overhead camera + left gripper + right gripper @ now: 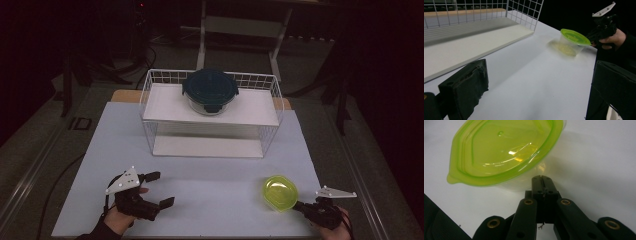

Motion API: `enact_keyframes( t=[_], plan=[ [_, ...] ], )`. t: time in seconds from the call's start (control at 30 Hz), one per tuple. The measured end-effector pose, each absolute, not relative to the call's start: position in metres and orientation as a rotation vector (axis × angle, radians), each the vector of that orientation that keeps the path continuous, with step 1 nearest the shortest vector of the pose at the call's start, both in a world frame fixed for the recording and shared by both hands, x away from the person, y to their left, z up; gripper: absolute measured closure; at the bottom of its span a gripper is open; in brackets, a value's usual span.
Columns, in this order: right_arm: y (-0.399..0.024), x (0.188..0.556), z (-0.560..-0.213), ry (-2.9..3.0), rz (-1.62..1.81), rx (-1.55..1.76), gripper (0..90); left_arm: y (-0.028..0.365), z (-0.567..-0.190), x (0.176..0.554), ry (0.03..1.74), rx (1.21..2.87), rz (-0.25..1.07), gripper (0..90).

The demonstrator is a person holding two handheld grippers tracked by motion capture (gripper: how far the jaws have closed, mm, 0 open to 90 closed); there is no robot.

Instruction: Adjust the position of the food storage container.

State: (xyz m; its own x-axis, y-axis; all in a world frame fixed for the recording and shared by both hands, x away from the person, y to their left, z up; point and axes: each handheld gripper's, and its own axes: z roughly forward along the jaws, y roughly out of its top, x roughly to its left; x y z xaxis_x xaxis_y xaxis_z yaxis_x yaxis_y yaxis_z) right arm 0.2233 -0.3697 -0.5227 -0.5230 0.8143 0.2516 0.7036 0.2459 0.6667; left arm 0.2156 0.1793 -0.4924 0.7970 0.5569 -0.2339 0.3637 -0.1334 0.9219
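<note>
Your right gripper [300, 204] pinched closed on green tub [280, 193] rim, near right on tabletop [210, 190]. Left gripper [159, 189] wide open, empty. Rack [150, 95] holds dark container [210, 90]; tub likely goes there next.

Clear tub [280, 193] with lime-green lid (closed), upright, table's near right corner

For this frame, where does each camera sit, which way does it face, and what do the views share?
High view: above the person's side, facing forward and down on the table, wire rack and dark-lidded container; both hands and grippers enter at the bottom.
Left gripper view: on the left gripper, looking along its spread jaws across the table toward the right gripper.
Right gripper view: on the right gripper, its jaws together, at the green-lidded container.
Shared: the green-lidded container in all three.
</note>
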Motion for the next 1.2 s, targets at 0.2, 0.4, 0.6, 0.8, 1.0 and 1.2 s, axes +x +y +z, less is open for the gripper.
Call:
enact_keyframes(
  t=[0.2,0.4,0.6,0.8,1.0,1.2],
  plan=[
    [-0.358,0.23,-0.519,2.395,1.15,1.409,90.0,0.179,-0.493,0.216,0.72,1.749,0.194,0.4],
    [-0.341,0.239,-0.517,2.449,1.145,1.35,90.0,0.179,-0.493,0.216,0.72,1.752,0.194,0.4],
    [-0.32,0.25,-0.515,2.509,1.127,1.281,90.0,0.181,-0.493,0.216,0.73,1.745,0.197,0.4],
    [-0.297,0.258,-0.514,2.558,1.146,1.222,90.0,0.181,-0.493,0.215,0.721,1.748,0.202,0.4],
    [-0.283,0.261,-0.514,2.597,1.119,1.183,90.0,0.181,-0.493,0.215,0.724,1.747,0.205,0.4],
    [-0.28,0.26,-0.516,2.615,1.149,1.182,90.0,0.181,-0.493,0.216,0.726,1.743,0.204,0.4]
  ],
)
